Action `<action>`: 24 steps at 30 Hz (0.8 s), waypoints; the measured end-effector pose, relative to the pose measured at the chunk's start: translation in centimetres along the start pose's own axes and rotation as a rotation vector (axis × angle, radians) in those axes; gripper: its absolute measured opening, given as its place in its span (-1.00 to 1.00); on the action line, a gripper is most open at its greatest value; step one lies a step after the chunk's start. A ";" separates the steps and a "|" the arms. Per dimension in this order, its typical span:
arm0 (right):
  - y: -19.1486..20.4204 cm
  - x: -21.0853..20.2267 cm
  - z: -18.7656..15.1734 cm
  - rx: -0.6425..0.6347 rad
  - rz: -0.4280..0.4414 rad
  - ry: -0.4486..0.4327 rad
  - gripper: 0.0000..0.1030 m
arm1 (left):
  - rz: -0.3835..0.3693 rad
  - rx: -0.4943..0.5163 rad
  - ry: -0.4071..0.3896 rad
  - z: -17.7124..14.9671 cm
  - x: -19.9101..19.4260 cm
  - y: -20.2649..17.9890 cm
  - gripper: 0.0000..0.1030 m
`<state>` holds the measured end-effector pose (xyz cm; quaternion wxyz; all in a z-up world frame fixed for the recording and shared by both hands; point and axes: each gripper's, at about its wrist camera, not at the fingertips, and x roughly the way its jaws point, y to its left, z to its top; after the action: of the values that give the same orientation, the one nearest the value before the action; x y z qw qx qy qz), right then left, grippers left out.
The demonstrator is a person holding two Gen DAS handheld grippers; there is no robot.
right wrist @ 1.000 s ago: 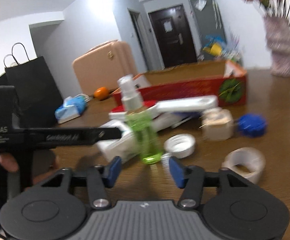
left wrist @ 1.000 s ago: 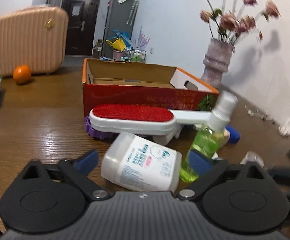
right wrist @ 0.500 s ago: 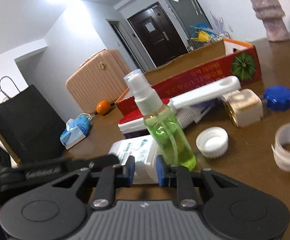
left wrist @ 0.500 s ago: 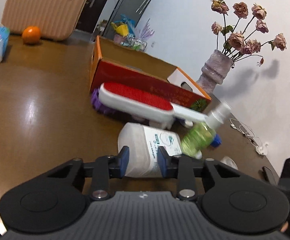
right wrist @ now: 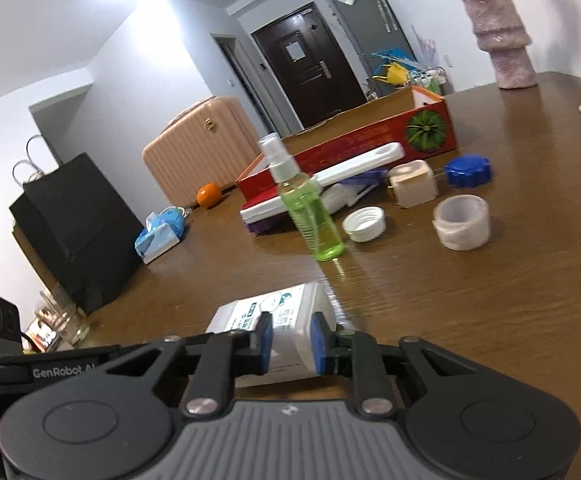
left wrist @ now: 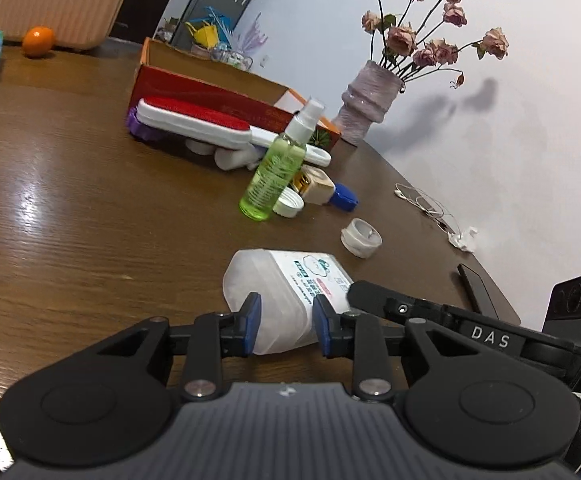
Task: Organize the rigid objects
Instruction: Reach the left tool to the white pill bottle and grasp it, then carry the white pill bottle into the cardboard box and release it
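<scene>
Box: long red cardboard box (left wrist: 226, 96), open, far across the table.
Bottle: white translucent plastic bottle with printed label (left wrist: 290, 292), long axis pointing away from me.
Grip: my left gripper (left wrist: 284, 326) and right gripper (right wrist: 290, 346) both clamp it.

Setting: home. Beyond the fingers: wooden counter (left wrist: 70, 200), vase of dried roses (left wrist: 370, 92), suitcase (right wrist: 198, 148), front door (right wrist: 306, 80), fridge (right wrist: 366, 36).

"DAS" in white letters stands on the right gripper's black arm (left wrist: 490, 338), at four o'clock in the left wrist view. "GenRobot AI" stands on the left gripper's black arm (right wrist: 62, 372), at eight o'clock in the right wrist view. The white bottle's label (left wrist: 314, 280) print is too small to read.
</scene>
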<state>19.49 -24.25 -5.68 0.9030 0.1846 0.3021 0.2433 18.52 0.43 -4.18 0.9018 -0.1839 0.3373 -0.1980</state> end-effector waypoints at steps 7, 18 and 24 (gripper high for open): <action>-1.1 0.7 1.0 0.017 0.004 -0.008 -0.65 | 0.011 0.000 0.012 1.1 1.2 0.3 -0.27; -1.5 1.4 3.0 0.047 0.030 -0.022 -0.72 | -0.039 -0.045 0.000 2.0 1.1 0.6 -0.49; 1.1 -0.9 8.2 -0.042 0.068 -0.172 -0.74 | -0.098 -0.012 -0.129 6.0 -1.3 -1.5 -0.49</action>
<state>23.72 -25.33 1.39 0.9206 0.1957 0.2120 0.2633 21.33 0.96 1.46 0.9097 -0.2182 0.2704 -0.2274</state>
